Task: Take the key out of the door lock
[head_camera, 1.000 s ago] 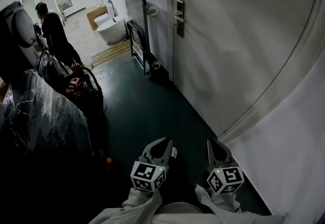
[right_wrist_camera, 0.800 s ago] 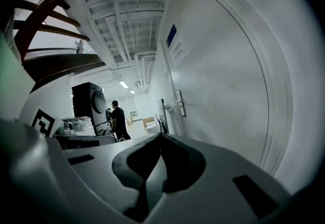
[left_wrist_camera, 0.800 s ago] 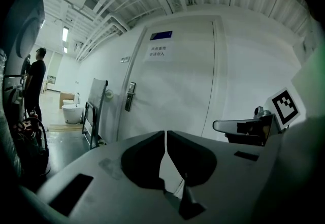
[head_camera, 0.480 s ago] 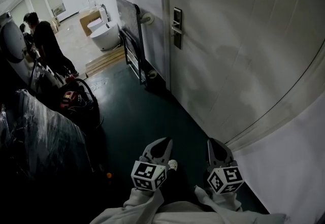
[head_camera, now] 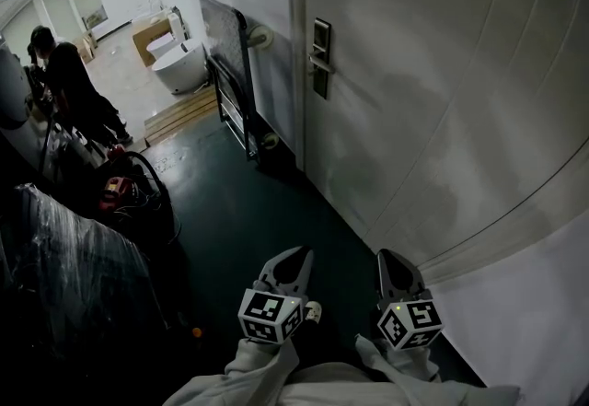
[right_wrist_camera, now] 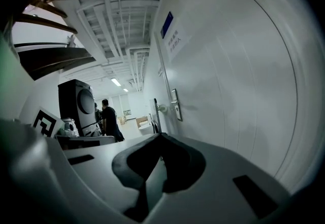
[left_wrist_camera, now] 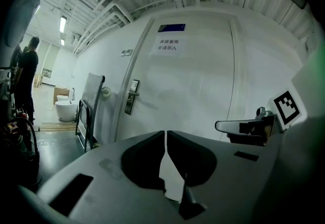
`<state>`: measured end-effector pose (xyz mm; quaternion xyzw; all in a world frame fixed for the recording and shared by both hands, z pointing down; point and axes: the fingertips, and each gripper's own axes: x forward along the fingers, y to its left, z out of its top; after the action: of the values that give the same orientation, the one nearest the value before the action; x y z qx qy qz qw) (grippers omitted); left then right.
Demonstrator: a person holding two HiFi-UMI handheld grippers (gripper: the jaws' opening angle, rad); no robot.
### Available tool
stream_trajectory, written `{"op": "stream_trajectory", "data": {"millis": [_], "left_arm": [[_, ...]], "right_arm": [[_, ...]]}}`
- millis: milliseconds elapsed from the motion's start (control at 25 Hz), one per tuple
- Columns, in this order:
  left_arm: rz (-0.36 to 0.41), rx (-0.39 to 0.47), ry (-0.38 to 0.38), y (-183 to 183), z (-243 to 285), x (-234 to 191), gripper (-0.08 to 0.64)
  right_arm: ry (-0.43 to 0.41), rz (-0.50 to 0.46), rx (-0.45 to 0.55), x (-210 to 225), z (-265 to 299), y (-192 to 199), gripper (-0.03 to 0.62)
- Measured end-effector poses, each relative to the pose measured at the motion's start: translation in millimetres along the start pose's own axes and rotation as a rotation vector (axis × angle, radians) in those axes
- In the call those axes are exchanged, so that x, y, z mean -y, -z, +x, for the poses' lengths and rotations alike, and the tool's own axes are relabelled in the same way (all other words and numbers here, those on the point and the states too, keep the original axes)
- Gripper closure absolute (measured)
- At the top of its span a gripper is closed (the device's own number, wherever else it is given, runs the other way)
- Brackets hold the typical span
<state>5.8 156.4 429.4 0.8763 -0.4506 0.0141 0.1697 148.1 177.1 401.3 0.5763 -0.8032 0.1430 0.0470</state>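
Door lock point(head_camera: 320, 59) well ahead; left gripper point(head_camera: 296, 257), right gripper point(head_camera: 386, 260) jaws pressed together, empty.

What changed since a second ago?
The head view has drifted along the door, so the lock plate sits lower in the picture. The person in black has shifted toward the left edge. Nothing was grabbed or let go: the left tool and right tool stayed low, shut and empty.
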Motion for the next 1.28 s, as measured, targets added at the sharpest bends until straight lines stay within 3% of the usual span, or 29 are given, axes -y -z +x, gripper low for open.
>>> {"op": "stream_trajectory", "data": {"millis": [560,1280], "left_arm": [[0.000,-0.002,0.032,-22,61,-51,0.536],[0.015,-0.031,-0.019,-25,82,-89,0.536]], "right_arm": [[0.020,0.017,0.015,19,77,-17,0.540],[0.001,0.003,0.000,26,133,-24,0.540]]}}
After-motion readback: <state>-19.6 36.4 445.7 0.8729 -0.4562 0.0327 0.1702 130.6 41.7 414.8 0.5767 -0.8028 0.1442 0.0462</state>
